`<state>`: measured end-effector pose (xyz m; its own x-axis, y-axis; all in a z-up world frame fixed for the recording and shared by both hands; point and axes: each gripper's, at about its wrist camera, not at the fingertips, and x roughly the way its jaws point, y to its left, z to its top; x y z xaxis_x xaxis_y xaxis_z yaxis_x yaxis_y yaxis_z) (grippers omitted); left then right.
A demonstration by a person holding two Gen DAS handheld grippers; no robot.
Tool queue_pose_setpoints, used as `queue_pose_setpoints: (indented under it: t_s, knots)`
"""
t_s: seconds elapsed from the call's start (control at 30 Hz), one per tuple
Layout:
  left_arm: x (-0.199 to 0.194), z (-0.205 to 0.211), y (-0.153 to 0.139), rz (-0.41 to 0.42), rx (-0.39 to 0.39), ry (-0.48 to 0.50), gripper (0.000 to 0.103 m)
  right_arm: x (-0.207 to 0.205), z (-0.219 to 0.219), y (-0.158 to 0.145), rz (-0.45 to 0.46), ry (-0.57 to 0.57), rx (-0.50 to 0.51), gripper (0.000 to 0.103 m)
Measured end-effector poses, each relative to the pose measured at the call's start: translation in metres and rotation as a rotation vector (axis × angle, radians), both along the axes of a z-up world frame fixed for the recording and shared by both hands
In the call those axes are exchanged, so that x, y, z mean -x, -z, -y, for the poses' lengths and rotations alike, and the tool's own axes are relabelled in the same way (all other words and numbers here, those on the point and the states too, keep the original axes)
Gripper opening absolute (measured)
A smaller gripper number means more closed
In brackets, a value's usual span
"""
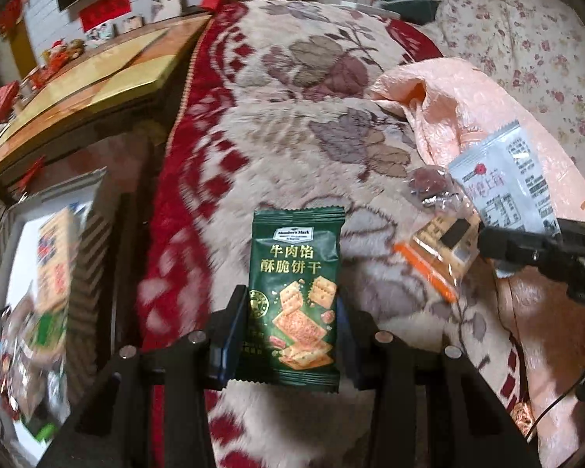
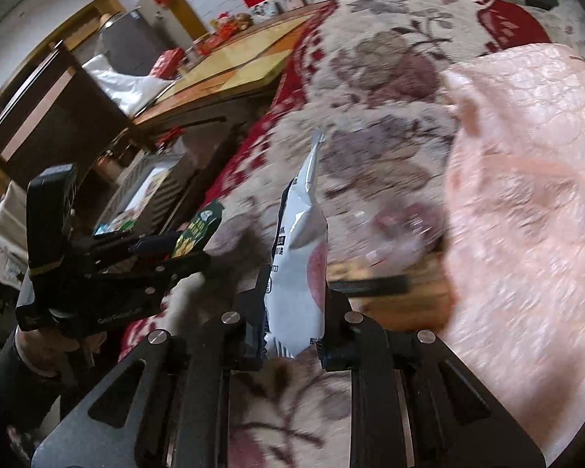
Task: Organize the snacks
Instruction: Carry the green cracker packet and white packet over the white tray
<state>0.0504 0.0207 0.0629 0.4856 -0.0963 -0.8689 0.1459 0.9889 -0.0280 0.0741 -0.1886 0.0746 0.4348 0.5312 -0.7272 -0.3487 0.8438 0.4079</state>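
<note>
My left gripper is shut on a green cracker packet and holds it above the floral blanket. The packet also shows in the right wrist view, with the left gripper around it. My right gripper is shut on a white snack packet, held edge-on above the blanket. In the left wrist view that white packet sits at the right in the right gripper. A clear-wrapped snack with an orange edge and a dark red candy lie on the blanket.
A white box holding several snack packets stands on the floor left of the bed; it also shows in the right wrist view. A pink plastic bag lies at the right. A wooden table stands at the back left.
</note>
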Motion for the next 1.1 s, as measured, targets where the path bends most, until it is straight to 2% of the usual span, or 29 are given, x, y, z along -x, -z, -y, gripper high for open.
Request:
queue_pose_setpoints:
  t_s: [0.47, 1.1]
  knots:
    - [0.049, -0.054, -0.020, 0.088, -0.054, -0.147, 0.045, 0.037, -0.081, -0.018, 0.036, -0.137, 0.044, 0.017]
    - [0.084, -0.132, -0.031, 0.131, -0.043, -0.324, 0.045, 0.046, -0.174, -0.036, 0.069, -0.303, 0.116, 0.017]
